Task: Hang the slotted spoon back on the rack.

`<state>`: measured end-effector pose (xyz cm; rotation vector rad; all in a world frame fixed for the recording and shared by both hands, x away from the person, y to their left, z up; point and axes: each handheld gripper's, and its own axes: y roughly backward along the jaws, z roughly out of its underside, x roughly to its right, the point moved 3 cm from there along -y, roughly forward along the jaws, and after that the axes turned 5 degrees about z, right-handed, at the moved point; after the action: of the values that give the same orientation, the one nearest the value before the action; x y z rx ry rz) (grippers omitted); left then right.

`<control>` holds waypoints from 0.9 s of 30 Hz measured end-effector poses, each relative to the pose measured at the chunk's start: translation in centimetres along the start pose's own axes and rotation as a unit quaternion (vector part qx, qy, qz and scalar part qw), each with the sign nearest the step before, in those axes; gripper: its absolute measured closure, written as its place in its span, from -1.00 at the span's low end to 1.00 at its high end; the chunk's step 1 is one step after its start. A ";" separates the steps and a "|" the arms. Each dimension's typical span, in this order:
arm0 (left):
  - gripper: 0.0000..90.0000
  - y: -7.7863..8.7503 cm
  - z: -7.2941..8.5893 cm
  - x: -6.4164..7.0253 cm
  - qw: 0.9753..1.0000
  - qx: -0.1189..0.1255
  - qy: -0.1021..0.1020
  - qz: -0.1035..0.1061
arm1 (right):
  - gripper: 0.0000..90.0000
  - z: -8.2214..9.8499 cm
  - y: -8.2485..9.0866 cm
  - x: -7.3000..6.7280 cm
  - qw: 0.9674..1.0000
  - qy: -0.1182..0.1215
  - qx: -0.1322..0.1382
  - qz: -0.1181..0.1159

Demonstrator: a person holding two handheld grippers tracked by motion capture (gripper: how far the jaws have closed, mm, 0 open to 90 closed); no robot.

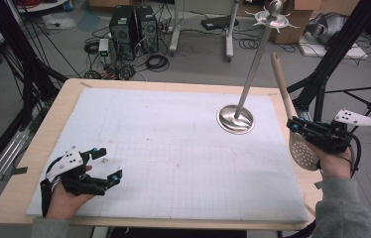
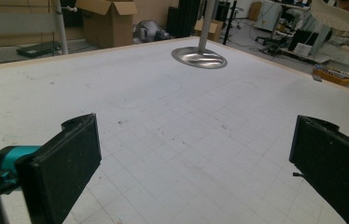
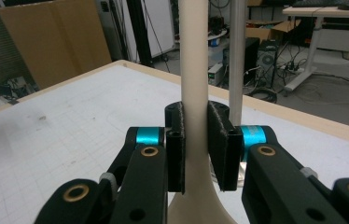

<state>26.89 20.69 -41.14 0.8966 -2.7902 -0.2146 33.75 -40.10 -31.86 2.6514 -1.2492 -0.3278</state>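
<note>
This looks like a robotics lab. Beyond the table [image 1: 34, 148], at about 11 o'clock, two computer towers [image 1: 134, 25] stand on the floor among loose cables [image 1: 156, 62]. Cardboard boxes [image 2: 109, 18] and desks [image 3: 326, 18] stand around, with black frame posts [image 1: 5, 54] at 9 o'clock.

The slotted spoon [image 1: 292, 119] is pale beige, with a long, slim handle and a round perforated bowl. It stands nearly upright, handle up and bowl down, beyond the table's right edge, its handle pinched between the jaw pads just above the bowl.
</note>
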 end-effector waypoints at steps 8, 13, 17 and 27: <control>-0.95 0.1 0.0 0.0 1.000 -0.001 -0.001 0.000 | 0.74 -0.5 0.5 0.7 1.000 0.006 0.005 0.003; -0.95 0.0 0.1 0.0 1.000 -0.001 0.000 0.000 | 0.73 -0.7 0.7 1.0 1.000 0.004 0.004 0.005; -0.95 0.0 0.0 0.1 1.000 -0.001 0.001 0.001 | 0.74 -1.0 0.7 1.3 1.000 0.003 0.009 0.014; -0.95 -0.1 0.2 -0.2 1.000 -0.004 0.002 0.000 | 0.74 -1.7 0.4 2.5 1.000 -0.001 0.011 0.021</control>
<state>27.03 20.75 -41.34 0.8951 -2.7829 -0.2224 35.48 -42.14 -30.40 2.6394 -1.3150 -0.3127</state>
